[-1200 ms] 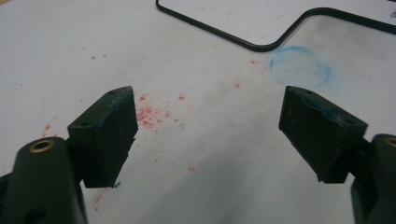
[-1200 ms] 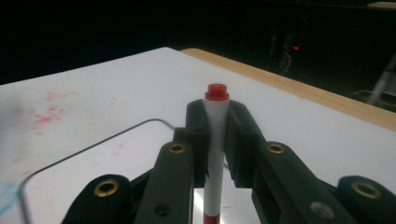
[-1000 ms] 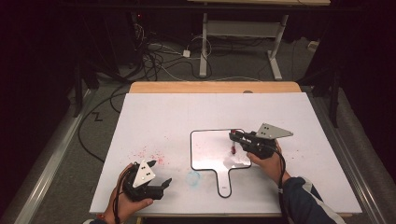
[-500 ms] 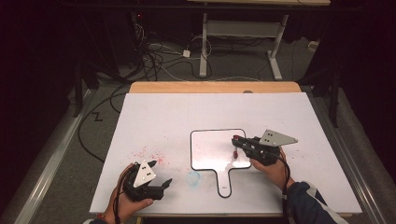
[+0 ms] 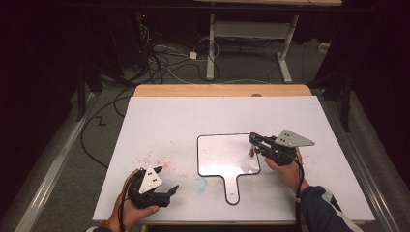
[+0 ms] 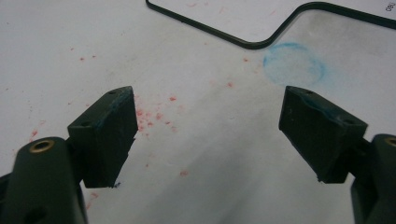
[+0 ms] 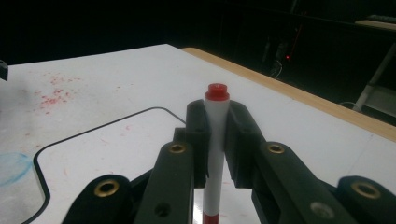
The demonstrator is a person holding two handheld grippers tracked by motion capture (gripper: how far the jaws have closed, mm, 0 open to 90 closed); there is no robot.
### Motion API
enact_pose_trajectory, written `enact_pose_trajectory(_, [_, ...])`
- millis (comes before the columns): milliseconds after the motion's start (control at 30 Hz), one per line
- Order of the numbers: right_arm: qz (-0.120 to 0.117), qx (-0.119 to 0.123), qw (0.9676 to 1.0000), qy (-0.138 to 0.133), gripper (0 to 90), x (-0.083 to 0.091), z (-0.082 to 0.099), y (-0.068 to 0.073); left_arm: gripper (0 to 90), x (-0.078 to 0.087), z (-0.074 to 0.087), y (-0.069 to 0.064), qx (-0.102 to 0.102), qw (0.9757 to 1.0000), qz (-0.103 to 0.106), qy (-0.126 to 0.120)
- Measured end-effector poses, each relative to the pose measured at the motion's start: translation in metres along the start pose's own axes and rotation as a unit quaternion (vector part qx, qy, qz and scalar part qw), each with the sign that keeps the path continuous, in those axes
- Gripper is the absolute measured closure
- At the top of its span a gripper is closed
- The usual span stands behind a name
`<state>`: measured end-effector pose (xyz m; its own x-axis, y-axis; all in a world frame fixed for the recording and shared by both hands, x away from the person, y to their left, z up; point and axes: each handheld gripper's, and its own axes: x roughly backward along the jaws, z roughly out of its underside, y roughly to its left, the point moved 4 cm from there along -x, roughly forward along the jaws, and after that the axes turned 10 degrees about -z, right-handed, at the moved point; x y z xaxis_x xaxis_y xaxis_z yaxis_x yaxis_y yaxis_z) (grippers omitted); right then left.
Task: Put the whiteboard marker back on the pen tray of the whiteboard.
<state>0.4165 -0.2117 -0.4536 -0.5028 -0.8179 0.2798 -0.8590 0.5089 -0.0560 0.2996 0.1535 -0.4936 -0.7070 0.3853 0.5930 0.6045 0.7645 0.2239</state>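
1. The marker (image 7: pixel 216 140), white-barrelled with a red end cap, stands upright between my right gripper's (image 5: pixel 255 143) jaws, which are clamped on its barrel; its long axis runs straight down toward the small whiteboard (image 5: pixel 225 154)
2. It hangs over the whiteboard's right edge, near the surface's (image 5: pixel 193 116) middle; I can't tell whether the tip touches
3. My left gripper (image 5: pixel 169 191) sits at the surface's near-left corner, jaws spread wide on nothing, well apart from the marker
4. The right hand is nearer; I'd judge any stroke starts there

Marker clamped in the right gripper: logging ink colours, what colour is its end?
Red end on the white marker; right gripper view.
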Motion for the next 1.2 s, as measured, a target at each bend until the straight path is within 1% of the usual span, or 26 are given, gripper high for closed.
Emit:
enact_pose_trajectory(100, [-0.020, -0.007, 0.9998, -0.005, 81.4, -0.004, -0.001, 0.005, 18.7, 0.000, 0.000, 0.000, -0.004, 1.0000, -0.001, 0.001])
enact_pose_trajectory(167, [-0.036, -0.007, 0.9993, 0.003, 81.4, -0.003, -0.003, 0.014, 18.7, 0.000, 0.001, 0.000, -0.005, 1.0000, -0.003, 0.003])
enact_pose_trajectory(200, [-0.050, -0.004, 0.9987, 0.008, 81.4, -0.002, -0.003, 0.020, 18.7, 0.000, 0.001, 0.001, -0.004, 1.0000, -0.003, 0.004])
enact_pose_trajectory(233, [-0.057, 0.005, 0.9982, 0.015, 81.4, 0.001, -0.004, 0.027, 18.7, 0.000, 0.002, 0.001, -0.005, 1.0000, -0.003, 0.005])
enact_pose_trajectory(267, [-0.059, 0.016, 0.9979, 0.023, 81.4, 0.003, -0.004, 0.032, 18.7, 0.000, 0.002, 0.001, -0.006, 1.0000, -0.004, 0.006])
enact_pose_trajectory(300, [-0.063, 0.018, 0.9975, 0.027, 81.4, 0.007, -0.004, 0.036, 18.7, 0.000, 0.003, 0.001, -0.006, 1.0000, -0.004, 0.006])
enact_pose_trajectory(333, [-0.066, 0.015, 0.9974, 0.026, 81.4, 0.010, -0.003, 0.039, 18.7, 0.000, 0.003, 0.001, -0.007, 1.0000, -0.004, 0.006])
enact_pose_trajectory(400, [-0.054, 0.016, 0.9979, 0.032, 81.4, 0.017, -0.002, 0.041, 18.7, 0.001, 0.002, 0.000, -0.007, 1.0000, -0.004, 0.004])
enact_pose_trajectory(433, [-0.045, 0.020, 0.9982, 0.034, 81.4, 0.019, -0.002, 0.040, 18.7, 0.001, 0.002, 0.000, -0.008, 0.9999, -0.005, 0.004])
enact_pose_trajectory(467, [-0.031, 0.028, 0.9985, 0.035, 81.4, 0.021, -0.001, 0.038, 18.7, 0.001, 0.001, 0.000, -0.010, 0.9999, -0.005, 0.004])
enact_pose_trajectory(500, [-0.023, 0.029, 0.9987, 0.033, 81.4, 0.022, 0.000, 0.035, 18.7, 0.001, 0.001, -0.001, -0.011, 0.9999, -0.005, 0.004])
enact_pose_trajectory(533, [-0.020, 0.022, 0.9992, 0.028, 81.4, 0.022, 0.001, 0.031, 18.7, 0.000, 0.001, -0.001, -0.011, 0.9999, -0.005, 0.004])
enact_pose_trajectory(567, [-0.009, 0.020, 0.9994, 0.026, 81.4, 0.022, 0.001, 0.028, 18.7, -0.001, 0.000, -0.001, -0.012, 0.9999, -0.004, 0.005])
enact_pose_trajectory(600, [-0.007, 0.016, 0.9995, 0.025, 81.4, 0.023, 0.002, 0.025, 18.7, -0.001, 0.000, -0.001, -0.014, 0.9999, -0.004, 0.006])
enact_pose_trajectory(667, [-0.013, 0.003, 0.9997, 0.020, 81.4, 0.024, 0.002, 0.026, 18.7, -0.002, 0.000, -0.001, -0.014, 0.9999, -0.002, 0.006])
enact_pose_trajectory(733, [-0.035, -0.004, 0.9993, 0.015, 81.4, 0.022, 0.002, 0.034, 18.7, -0.002, 0.000, -0.001, -0.014, 0.9999, -0.001, 0.006])
enact_pose_trajectory(800, [-0.049, -0.001, 0.9987, 0.016, 81.4, 0.017, 0.000, 0.043, 18.7, -0.002, 0.000, -0.001, -0.013, 0.9999, 0.000, 0.007])
enact_pose_trajectory(833, [-0.051, 0.001, 0.9985, 0.019, 81.3, 0.015, -0.002, 0.046, 18.7, -0.002, 0.000, -0.001, -0.013, 0.9999, 0.000, 0.007])
enact_pose_trajectory(867, [-0.046, 0.005, 0.9987, 0.020, 81.4, 0.014, -0.004, 0.047, 18.7, -0.002, 0.000, -0.001, -0.014, 0.9999, 0.000, 0.007])
enact_pose_trajectory(933, [-0.039, -0.007, 0.9991, 0.014, 81.4, 0.017, -0.009, 0.045, 18.7, -0.001, 0.001, -0.001, -0.014, 0.9999, -0.001, 0.006])
enact_pose_trajectory(967, [-0.030, -0.013, 0.9994, 0.011, 81.4, 0.021, -0.013, 0.043, 18.7, -0.001, 0.001, -0.001, -0.013, 0.9999, -0.002, 0.005])
enact_pose_trajectory(1067, [-0.007, -0.047, 0.9989, 0.006, 81.3, 0.036, -0.025, 0.033, 18.7, -0.001, 0.002, 0.001, -0.010, 0.9999, -0.004, 0.006])
enact_pose_trajectory(1100, [0.001, -0.054, 0.9985, 0.008, 81.3, 0.041, -0.029, 0.030, 18.7, -0.002, 0.002, 0.001, -0.009, 0.9999, -0.006, 0.007])
enact_pose_trajectory(1133, [0.001, -0.066, 0.9977, 0.017, 81.3, 0.045, -0.032, 0.027, 18.7, -0.002, 0.002, 0.001, -0.007, 0.9999, -0.005, 0.006])
enact_pose_trajectory(1167, [0.008, -0.078, 0.9966, 0.025, 81.3, 0.049, -0.034, 0.025, 18.7, -0.002, 0.001, 0.001, -0.007, 1.0000, -0.005, 0.005])
enact_pose_trajectory(1200, [0.013, -0.086, 0.9958, 0.029, 81.3, 0.053, -0.036, 0.022, 18.7, -0.002, 0.001, 0.002, -0.008, 0.9999, -0.006, 0.005])
